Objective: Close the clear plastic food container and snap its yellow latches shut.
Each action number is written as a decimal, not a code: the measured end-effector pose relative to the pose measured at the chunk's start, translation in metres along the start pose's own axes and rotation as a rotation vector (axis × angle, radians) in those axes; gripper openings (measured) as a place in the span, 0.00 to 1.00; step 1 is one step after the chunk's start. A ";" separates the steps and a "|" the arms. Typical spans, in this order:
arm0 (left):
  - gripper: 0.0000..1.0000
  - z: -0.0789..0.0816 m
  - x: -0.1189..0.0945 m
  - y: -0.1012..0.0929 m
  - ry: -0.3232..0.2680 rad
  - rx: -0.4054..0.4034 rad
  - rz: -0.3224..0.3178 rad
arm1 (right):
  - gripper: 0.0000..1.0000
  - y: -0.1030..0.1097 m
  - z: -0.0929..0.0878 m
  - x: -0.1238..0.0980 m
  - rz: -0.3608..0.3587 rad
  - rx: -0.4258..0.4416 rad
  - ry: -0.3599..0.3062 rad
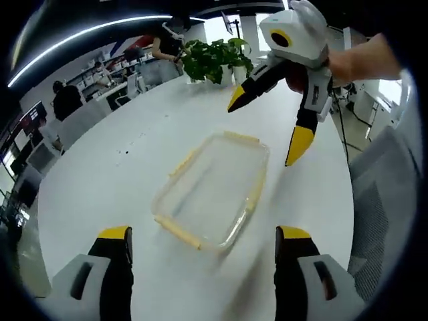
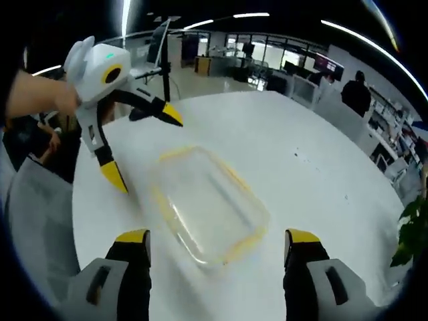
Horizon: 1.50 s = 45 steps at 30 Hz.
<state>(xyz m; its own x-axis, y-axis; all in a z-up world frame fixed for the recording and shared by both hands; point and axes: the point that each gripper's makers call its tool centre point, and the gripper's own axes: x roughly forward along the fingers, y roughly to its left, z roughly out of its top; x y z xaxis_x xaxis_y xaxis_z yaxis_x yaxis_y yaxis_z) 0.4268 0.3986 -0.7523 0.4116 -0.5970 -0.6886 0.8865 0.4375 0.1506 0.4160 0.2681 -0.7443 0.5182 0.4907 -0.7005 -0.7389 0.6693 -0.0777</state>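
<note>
On the round white table (image 1: 120,167), the clear rectangular plastic food container with yellow latches (image 1: 212,189) lies between both tools, touched by neither. Left gripper (image 1: 204,234): jaws spread wide, empty, near the container's short end. Right gripper (image 1: 267,127): jaws apart, empty, raised beyond the far end.
</note>
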 end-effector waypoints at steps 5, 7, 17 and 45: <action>0.88 -0.005 -0.004 -0.004 -0.012 -0.026 0.011 | 0.82 0.002 -0.003 -0.004 -0.015 0.035 -0.027; 0.88 -0.006 -0.006 -0.005 -0.021 -0.040 0.015 | 0.82 0.004 -0.002 -0.007 -0.022 0.052 -0.047; 0.87 -0.015 -0.015 -0.005 -0.055 -0.118 0.053 | 0.81 0.005 -0.004 -0.017 -0.070 0.110 -0.109; 0.86 -0.018 -0.050 -0.031 -0.231 -0.227 0.093 | 0.79 0.032 -0.037 -0.047 -0.086 0.172 -0.187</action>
<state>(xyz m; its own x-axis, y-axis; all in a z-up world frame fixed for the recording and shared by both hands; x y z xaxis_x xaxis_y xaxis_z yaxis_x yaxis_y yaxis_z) 0.3746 0.4274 -0.7353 0.5483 -0.6732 -0.4962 0.7841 0.6201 0.0251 0.3518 0.2460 -0.7405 0.6582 0.5122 -0.5517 -0.6132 0.7899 0.0018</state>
